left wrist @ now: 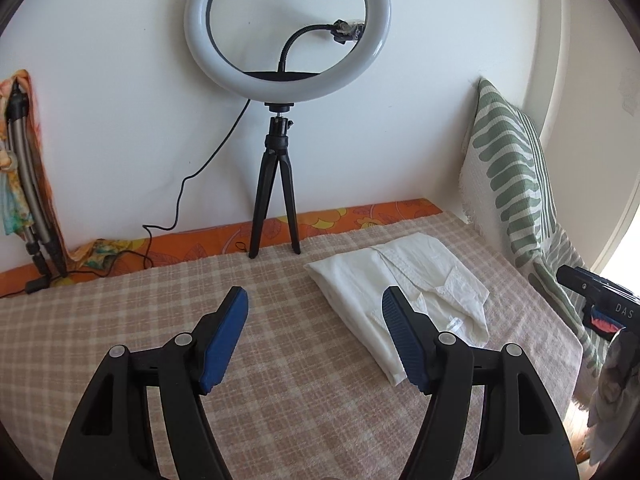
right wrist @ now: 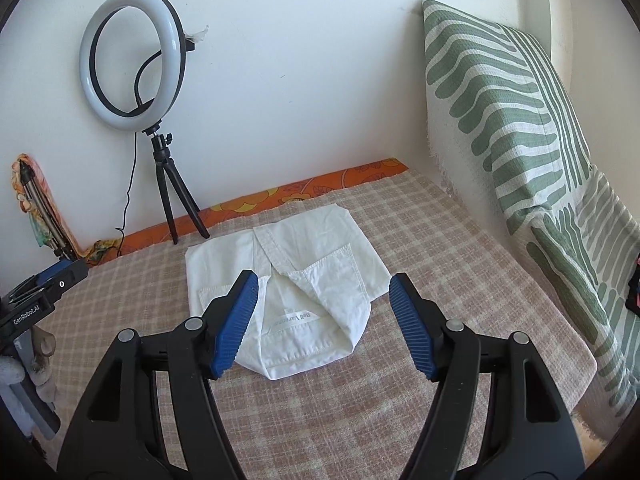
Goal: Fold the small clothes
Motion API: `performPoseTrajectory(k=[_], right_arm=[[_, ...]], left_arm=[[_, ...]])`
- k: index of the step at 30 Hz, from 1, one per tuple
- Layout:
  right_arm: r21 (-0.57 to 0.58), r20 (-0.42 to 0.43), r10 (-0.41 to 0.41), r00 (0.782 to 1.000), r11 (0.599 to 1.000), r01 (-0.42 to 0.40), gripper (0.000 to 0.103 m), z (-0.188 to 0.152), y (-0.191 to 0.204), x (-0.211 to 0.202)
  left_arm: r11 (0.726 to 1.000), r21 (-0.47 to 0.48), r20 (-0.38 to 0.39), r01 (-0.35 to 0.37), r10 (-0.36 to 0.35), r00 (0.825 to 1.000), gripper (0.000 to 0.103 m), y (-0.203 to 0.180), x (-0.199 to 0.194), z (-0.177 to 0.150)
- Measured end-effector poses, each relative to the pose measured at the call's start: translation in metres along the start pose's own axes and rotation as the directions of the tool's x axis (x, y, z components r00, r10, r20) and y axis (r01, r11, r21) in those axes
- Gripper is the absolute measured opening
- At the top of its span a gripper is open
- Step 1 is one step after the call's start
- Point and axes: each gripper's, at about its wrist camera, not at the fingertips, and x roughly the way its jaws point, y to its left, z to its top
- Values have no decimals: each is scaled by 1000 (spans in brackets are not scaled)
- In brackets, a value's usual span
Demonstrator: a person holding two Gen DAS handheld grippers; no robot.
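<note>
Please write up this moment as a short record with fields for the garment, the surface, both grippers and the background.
garment: white cotton shirt, folded into a compact rectangle, collar up, lying flat
surface: beige checked blanket over an orange floral sheet
left gripper: open, empty, above the blanket beside the shirt
right gripper: open, empty, above the shirt
background: white ring light on black tripod; green-and-white patterned cushion against the wall

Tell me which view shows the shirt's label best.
The right wrist view: the shirt lies centred, its label facing the camera with print visible. The left wrist view shows the shirt off to the right, the label only a blurred sliver.
</note>
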Motion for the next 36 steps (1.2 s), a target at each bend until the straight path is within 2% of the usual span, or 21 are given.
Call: performPoseTrajectory(k=[6,9,15,18,27,36], right_arm=[[-36,42,-7,999,999,8,71,-4,26,-38],[-45,60,0,998,999,2,72,-8,38,-54],[-61,115,7,993,998,0,89,-21,59,-90],[-57,150,11,989,998,-2,102,-28,66,-106],[-67,178,-2,984,998,14,103,-55,84,-121],[-85,170,-18,985,996,33,103,-83,96,-112]], left_arm=[[999,32,49,2,-3,999,71,-3,-39,-6],[999,51,74,8,-12,997,76,-5,-59,-10],[995,101,130,-12,-1,992,80,-10,-95,-23],[993,115,148,-4,-13,989,82,-12,-113,-33],[993,122,158,-2,-18,987,84,-11,-144,-62],[989,136,167,-55,32,985,88,-12,-147,-85]])
